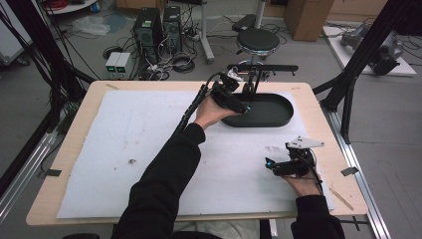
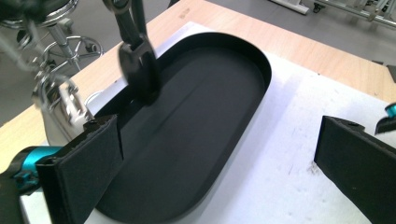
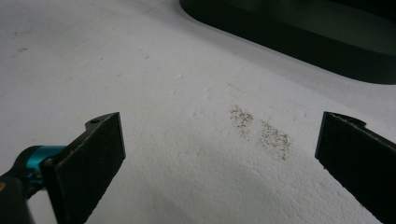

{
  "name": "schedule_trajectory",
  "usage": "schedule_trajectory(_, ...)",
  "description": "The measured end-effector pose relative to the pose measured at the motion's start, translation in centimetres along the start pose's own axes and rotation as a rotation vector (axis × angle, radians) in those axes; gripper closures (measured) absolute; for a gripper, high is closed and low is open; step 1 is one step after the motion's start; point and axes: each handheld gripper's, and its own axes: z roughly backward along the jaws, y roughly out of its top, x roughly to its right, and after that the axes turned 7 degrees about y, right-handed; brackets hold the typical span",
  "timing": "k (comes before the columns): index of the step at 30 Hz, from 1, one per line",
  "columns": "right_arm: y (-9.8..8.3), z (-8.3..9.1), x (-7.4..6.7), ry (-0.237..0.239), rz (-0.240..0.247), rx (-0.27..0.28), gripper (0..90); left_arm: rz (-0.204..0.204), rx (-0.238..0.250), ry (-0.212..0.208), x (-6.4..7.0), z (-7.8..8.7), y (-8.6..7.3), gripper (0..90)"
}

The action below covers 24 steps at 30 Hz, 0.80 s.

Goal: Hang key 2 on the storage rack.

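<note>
A black oval tray [image 1: 278, 119] lies at the back right of the white sheet, and nothing loose shows in it. A black stand [image 1: 255, 79] with a crossbar rises at its far rim; its foot [image 2: 138, 70] rests in the tray [image 2: 187, 140]. My left gripper [image 1: 245, 108] hovers over the tray's left end, open [image 2: 219, 137], with nothing between the jaws. My right gripper [image 1: 271, 165] rests low on the sheet near the front right, also open [image 3: 219, 140] and holding nothing. The tray's rim [image 3: 299, 42] lies ahead of it.
Dark smudges [image 3: 261, 128] mark the white sheet [image 1: 139, 149] in front of the right gripper. A blurred shiny metal piece [image 2: 58, 105] hangs beside the tray's rim. Beyond the table are a stool [image 1: 257, 41] and computer towers [image 1: 158, 27]. Black frame struts [image 1: 348, 84] stand at the right edge.
</note>
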Motion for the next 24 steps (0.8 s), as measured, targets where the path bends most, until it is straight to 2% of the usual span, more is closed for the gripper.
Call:
schedule_trajectory(4,0.0,0.0,0.0,0.000,0.002,-0.002,0.7,0.029,-0.018,-0.001,-0.7,0.5,-1.2,1.7)
schedule_trajectory(9,0.0,0.0,0.0,-0.002,0.002,-0.003,0.7,0.042,-0.032,0.005,-1.4,1.3,-2.7,1.7)
schedule_trajectory(14,0.0,0.0,-0.1,-0.002,-0.001,-0.003,0.7,0.034,-0.054,0.009,-1.9,2.5,-3.8,1.7)
schedule_trajectory(17,0.0,0.0,-0.1,-0.001,-0.002,-0.004,0.7,0.038,-0.049,0.009,-2.0,3.2,-4.4,1.7)
schedule_trajectory(24,0.0,0.0,-0.1,-0.002,0.004,-0.008,0.7,0.034,-0.064,0.026,-2.3,4.6,-6.7,1.7)
